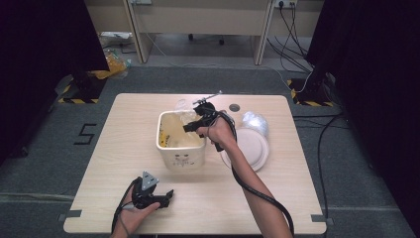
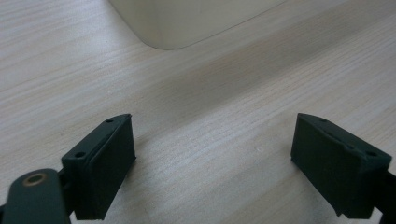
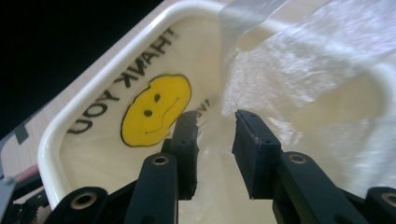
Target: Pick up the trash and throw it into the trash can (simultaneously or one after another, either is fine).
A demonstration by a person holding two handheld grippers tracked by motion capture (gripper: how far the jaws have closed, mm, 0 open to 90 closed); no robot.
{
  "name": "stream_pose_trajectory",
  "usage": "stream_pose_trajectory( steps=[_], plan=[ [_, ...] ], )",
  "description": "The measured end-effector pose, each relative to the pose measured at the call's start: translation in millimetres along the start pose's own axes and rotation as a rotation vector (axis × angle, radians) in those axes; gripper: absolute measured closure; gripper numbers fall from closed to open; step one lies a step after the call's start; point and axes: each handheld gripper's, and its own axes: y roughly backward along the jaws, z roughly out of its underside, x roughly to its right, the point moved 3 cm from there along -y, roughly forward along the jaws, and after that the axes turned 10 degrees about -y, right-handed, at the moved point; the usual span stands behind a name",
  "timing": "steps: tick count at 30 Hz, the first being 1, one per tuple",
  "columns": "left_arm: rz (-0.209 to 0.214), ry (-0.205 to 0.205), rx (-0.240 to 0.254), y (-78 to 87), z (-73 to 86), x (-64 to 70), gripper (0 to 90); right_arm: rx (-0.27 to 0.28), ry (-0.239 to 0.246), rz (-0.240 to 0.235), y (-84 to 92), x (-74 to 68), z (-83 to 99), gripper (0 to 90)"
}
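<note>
Right gripper view: right hand-held gripper (image 3: pixel 215 126) inside bin (image 3: pixel 112 60) at desk centre, jaws narrowly apart around plastic bag (image 3: pixel 299 79); left hand-held gripper (image 2: pixel 212 161) jaws wide apart over bare desk (image 2: pixel 210 84) near front edge.

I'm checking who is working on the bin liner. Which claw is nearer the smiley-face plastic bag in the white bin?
The right claw is nearer: it is at the bin's mouth, with the smiley-face plastic bag film between its jaws. The left claw rests on the table in front of the bin.

Left gripper (image 1: pixel 166 197) rests low near the person, jaws spread wide. Right forearm extends forward; right gripper (image 1: pixel 190 127) tilts downward, its jaws set a narrow gap apart.
</note>
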Motion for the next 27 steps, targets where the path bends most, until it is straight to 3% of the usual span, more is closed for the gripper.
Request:
stream_pose_trajectory(
  steps=[6,10,14,16,17,19,23,27],
  plan=[
    [0.001,0.000,0.000,0.1,0.1,0.0,12.7,-0.019,0.022,0.008,-1.8,-5.2,4.0,66.1],
    [0.001,0.000,0.000,0.2,0.2,0.0,12.7,0.026,0.024,-0.005,9.4,-8.4,-0.6,59.1],
    [-0.002,0.006,0.005,-0.1,0.0,0.3,12.7,0.108,0.032,-0.030,41.1,-11.2,-6.9,51.2],
    [-0.002,0.006,0.005,-0.1,0.0,0.4,12.7,0.120,0.035,-0.033,46.8,-10.5,-7.3,50.6],
    [-0.002,0.007,0.006,-0.2,0.0,0.4,12.7,0.156,0.033,-0.028,64.1,-5.5,-6.8,48.6],
    [-0.001,0.005,0.004,0.0,0.0,0.3,12.7,0.180,0.028,-0.012,79.1,3.3,-4.0,46.7],
    [0.000,0.003,0.001,0.2,0.0,0.2,12.7,0.214,-0.014,0.041,102.4,30.9,9.0,42.0],
    [0.000,0.004,0.001,0.1,0.0,0.2,12.6,0.218,-0.062,0.076,117.4,64.3,34.8,41.3]
  ],
)
